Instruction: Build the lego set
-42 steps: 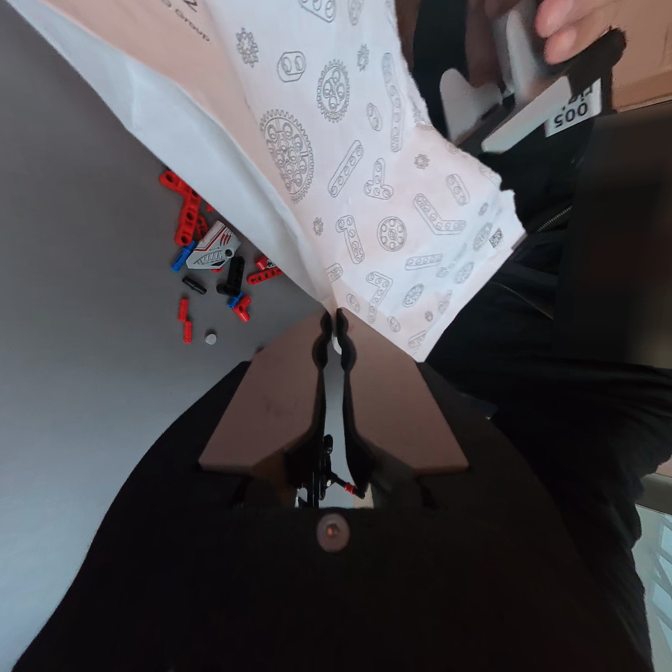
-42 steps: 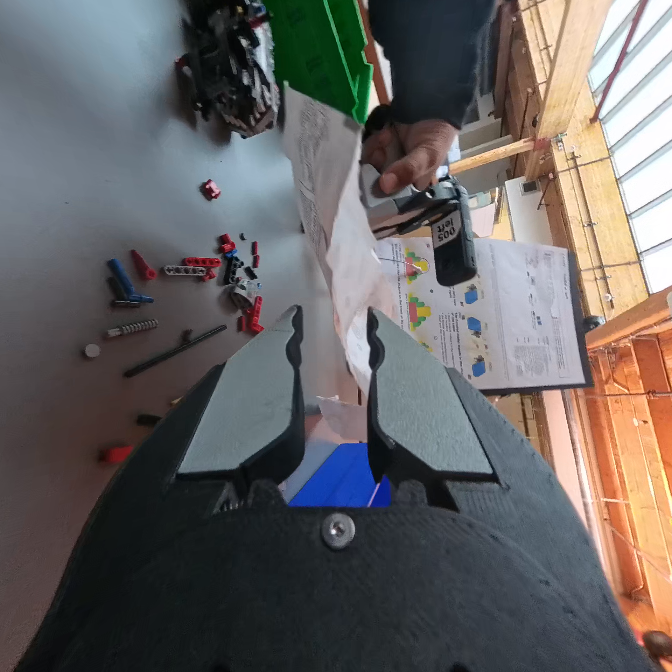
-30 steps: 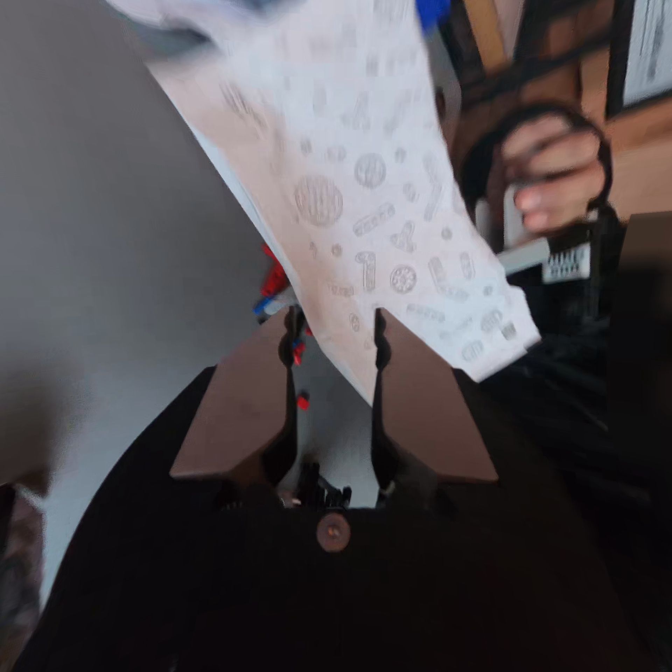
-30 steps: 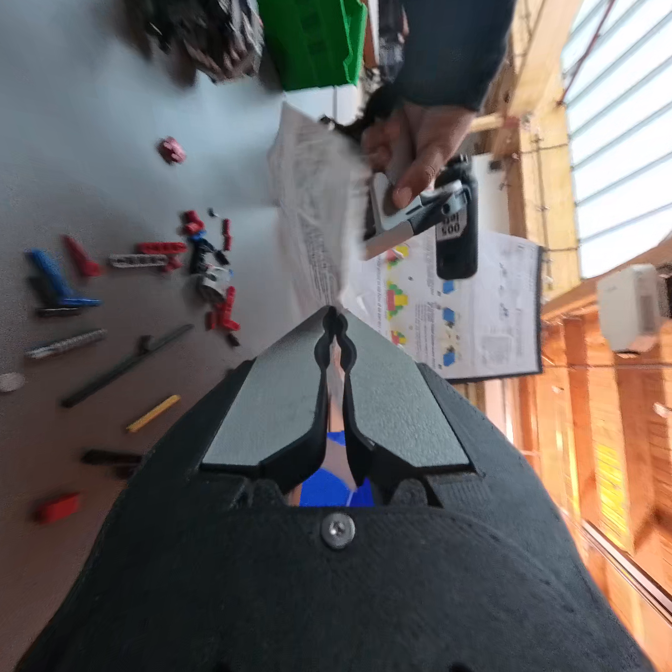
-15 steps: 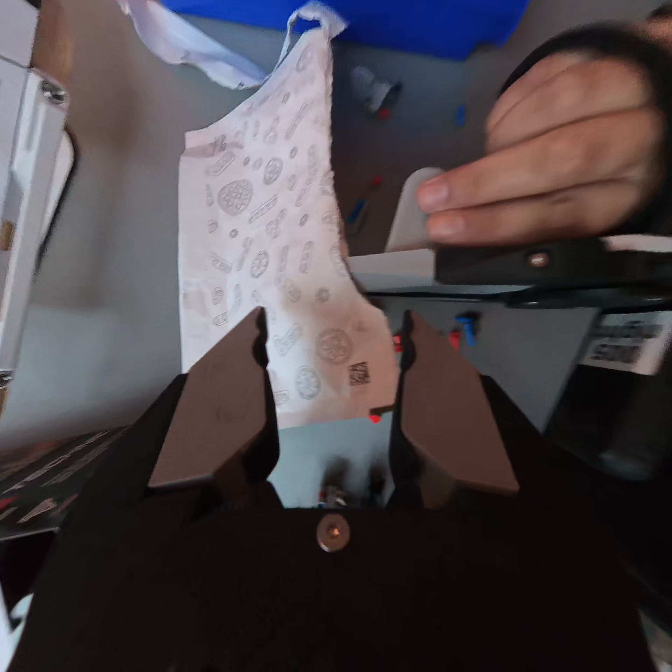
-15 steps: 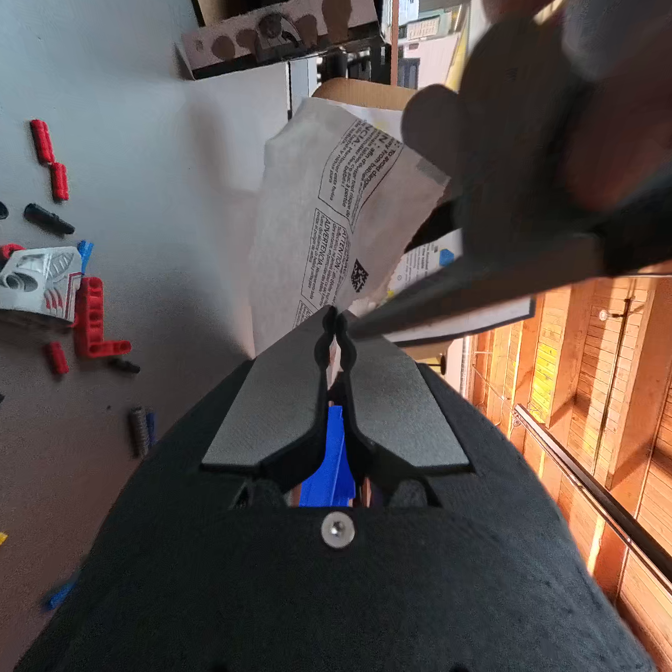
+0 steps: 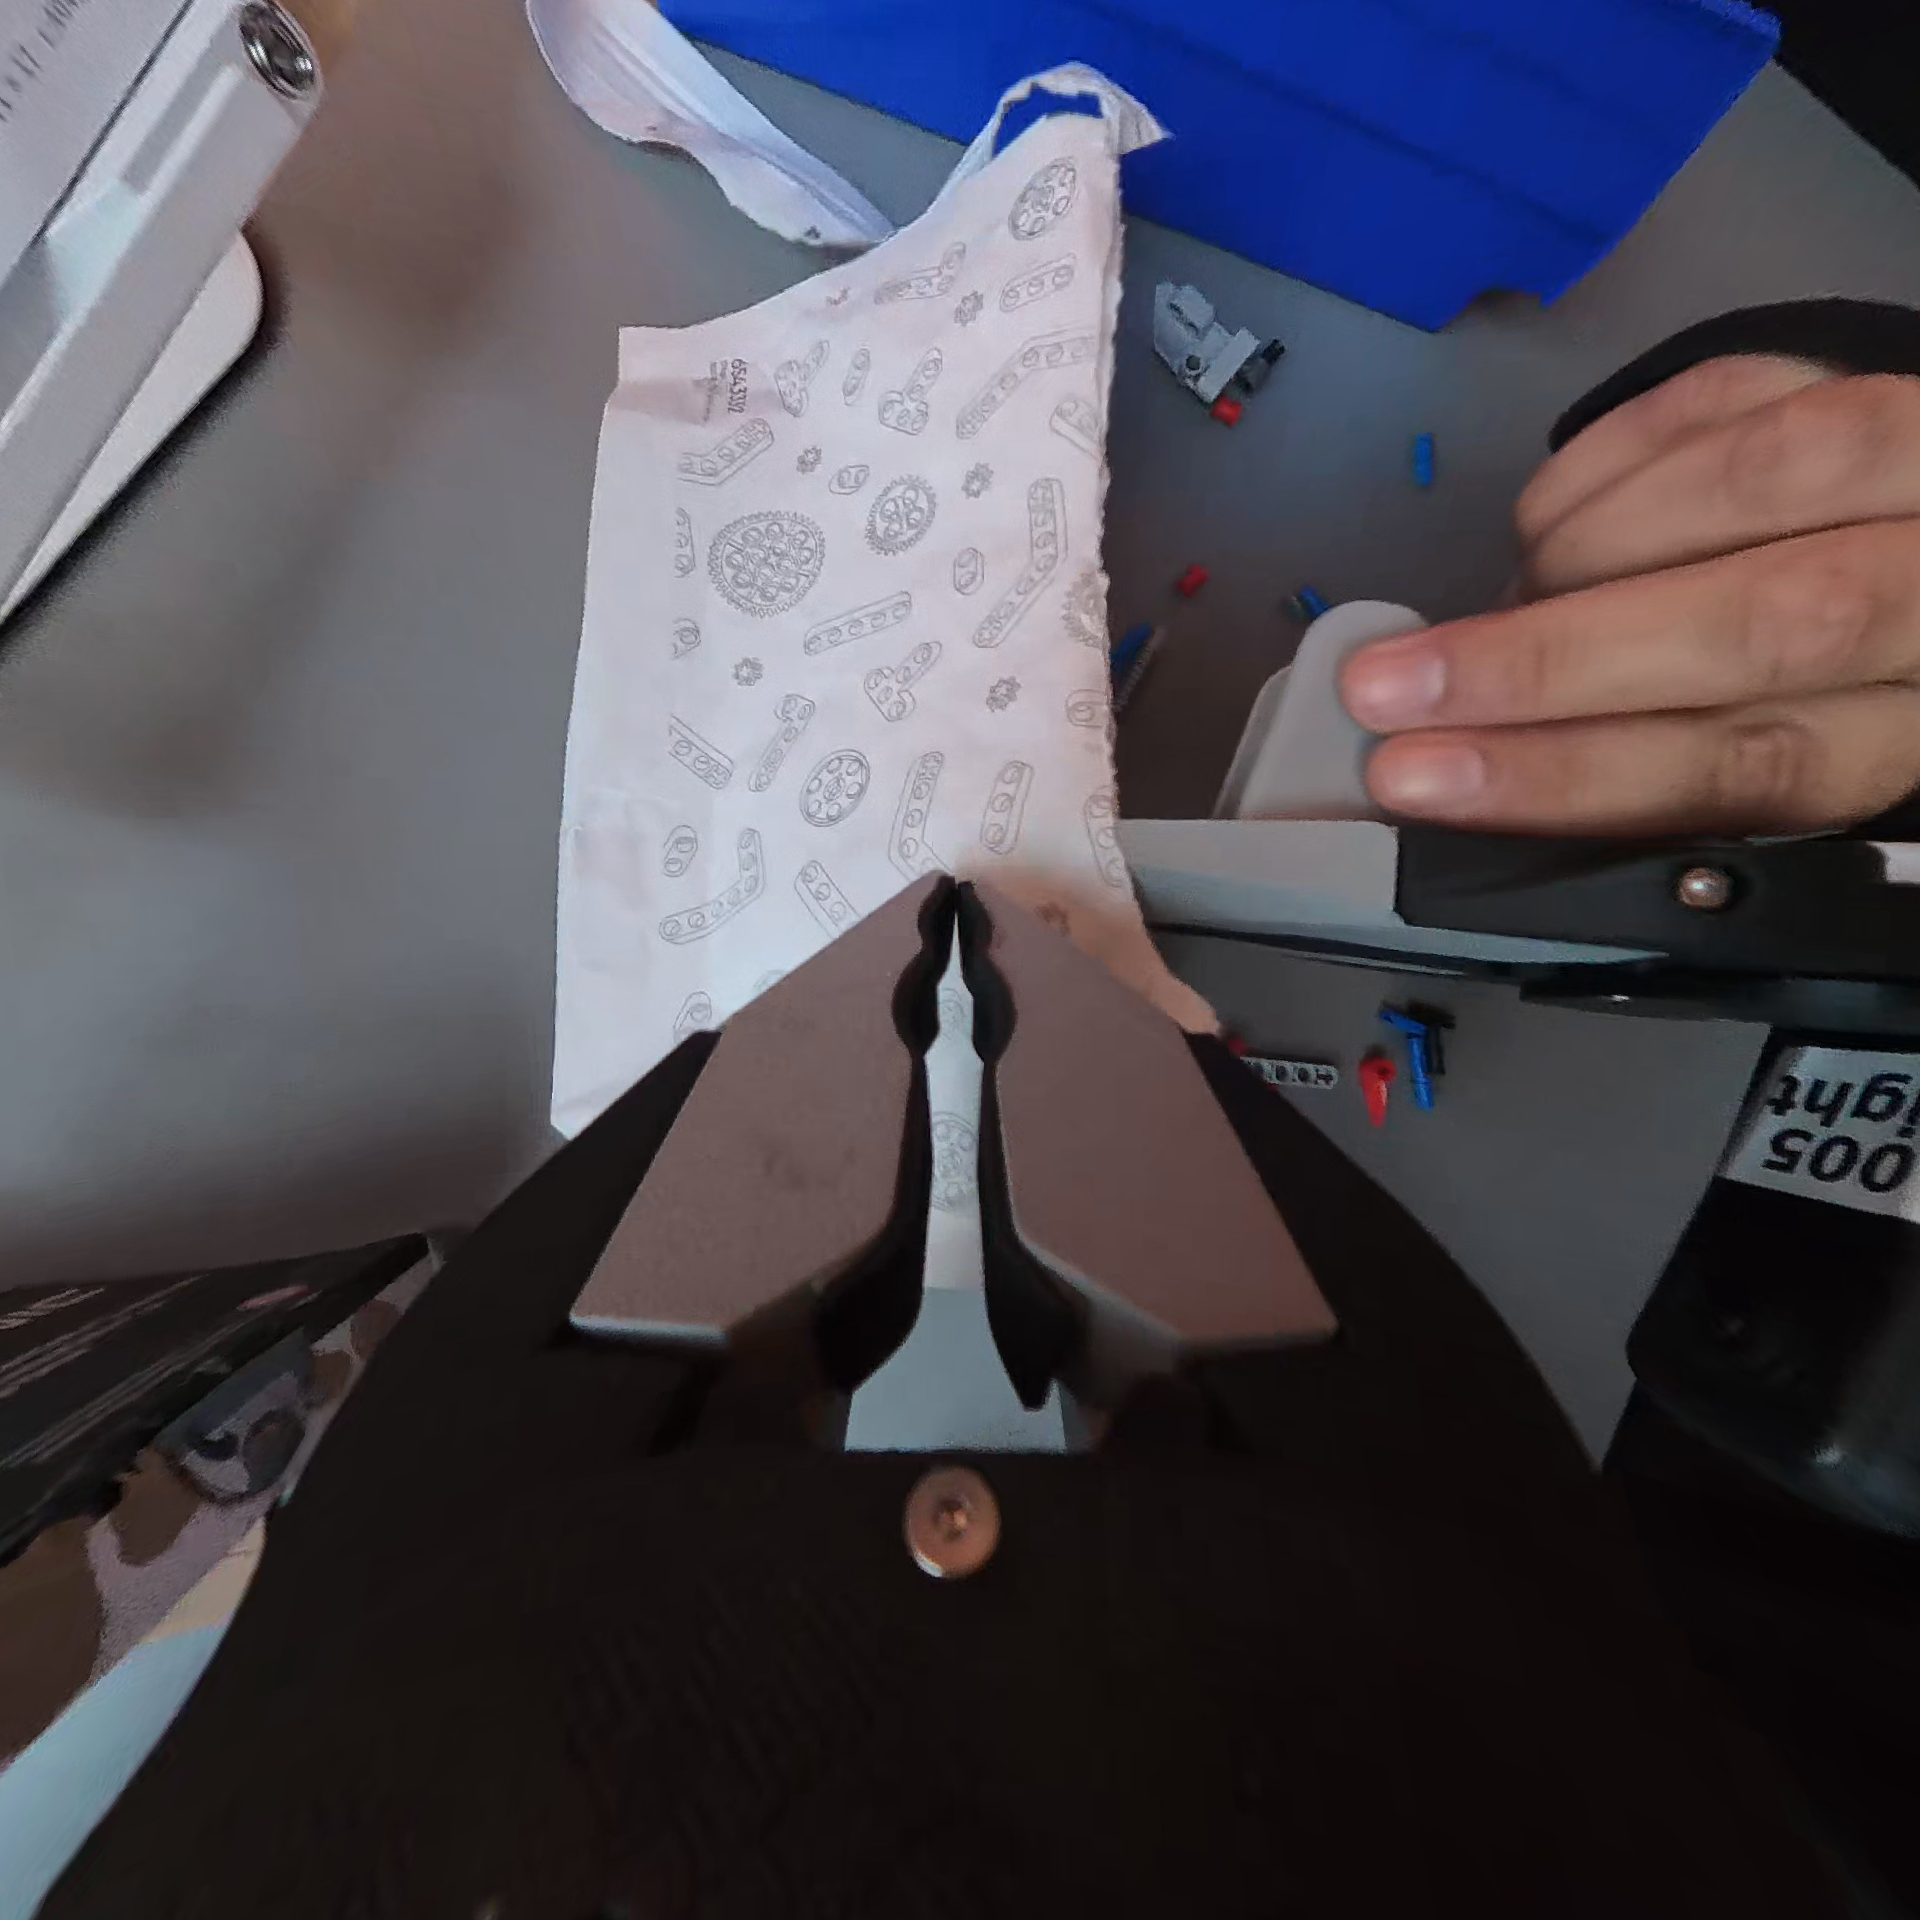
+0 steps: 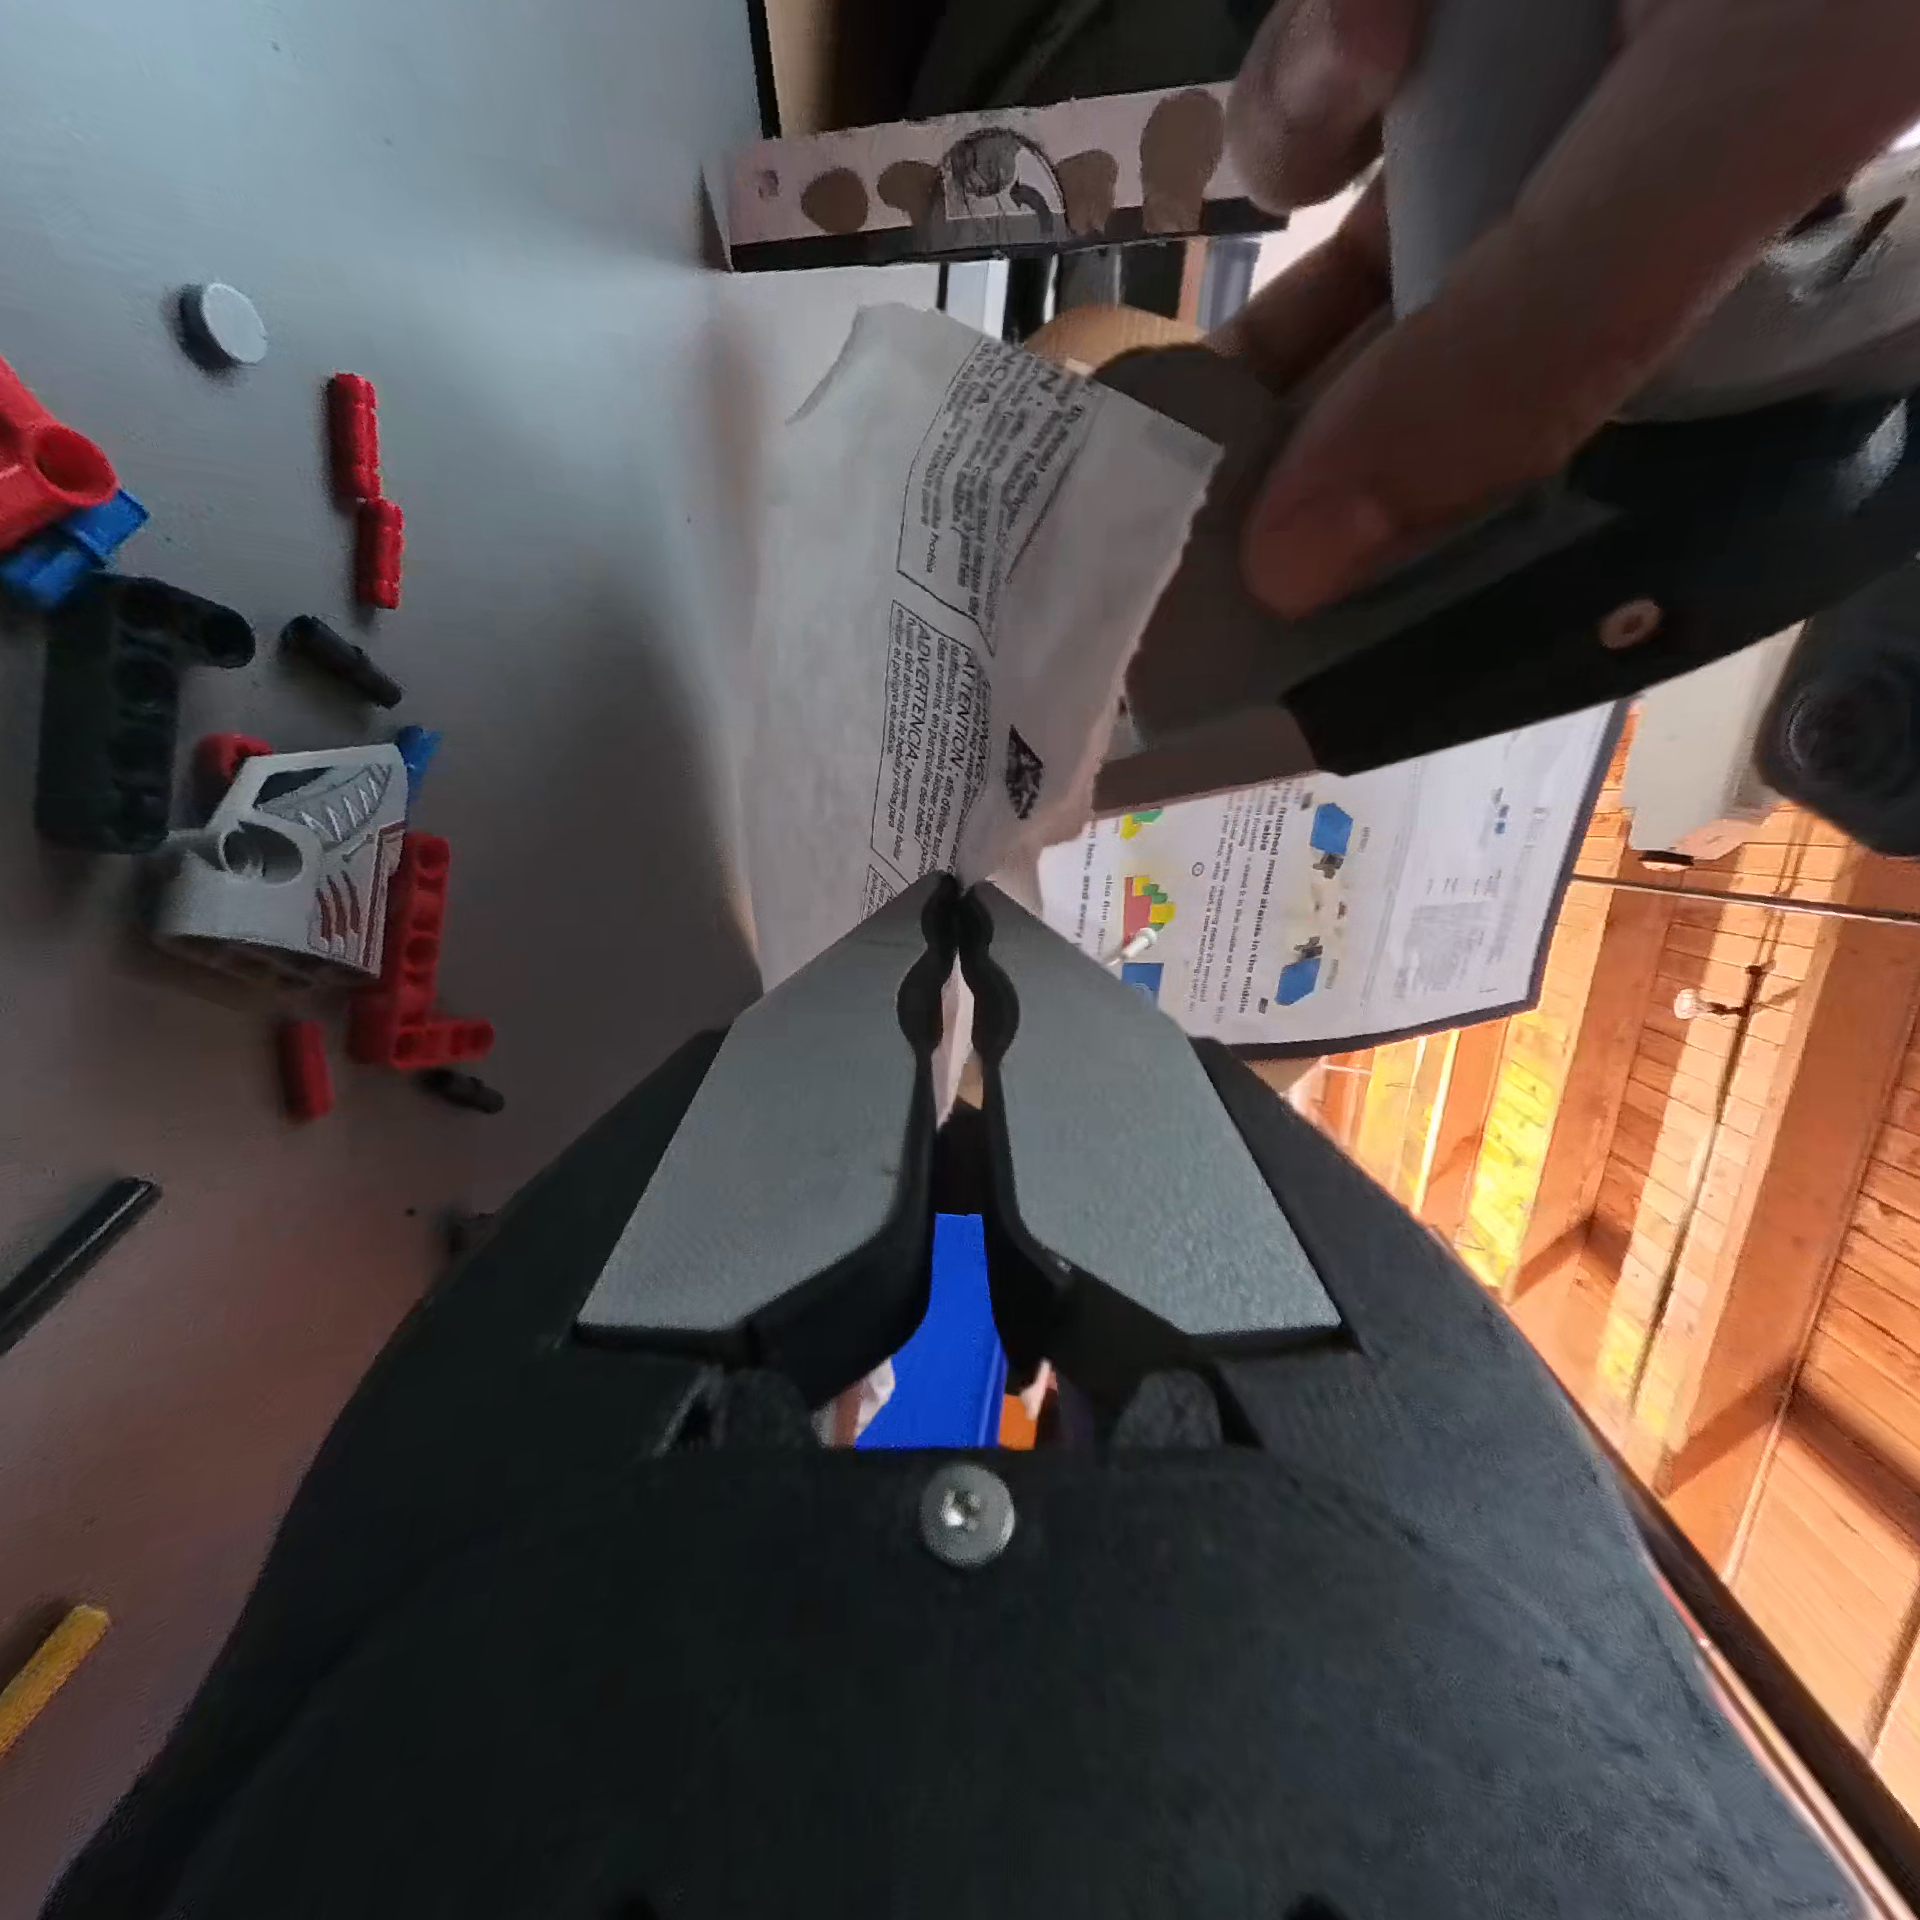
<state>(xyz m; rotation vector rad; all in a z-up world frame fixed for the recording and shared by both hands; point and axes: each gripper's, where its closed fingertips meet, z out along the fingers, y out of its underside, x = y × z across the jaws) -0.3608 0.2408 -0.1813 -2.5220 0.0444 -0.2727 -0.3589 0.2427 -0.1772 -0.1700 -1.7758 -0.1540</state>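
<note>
— Where's the paper bag?

— Pinched at its lower edge by my left gripper, tips now closed; half a second ago they gaped wide.

— And your right?

— My right gripper stays clamped on the bag's edge too. Loose lego pieces lie on the grey table.

Matt crinkled paper bag
</note>
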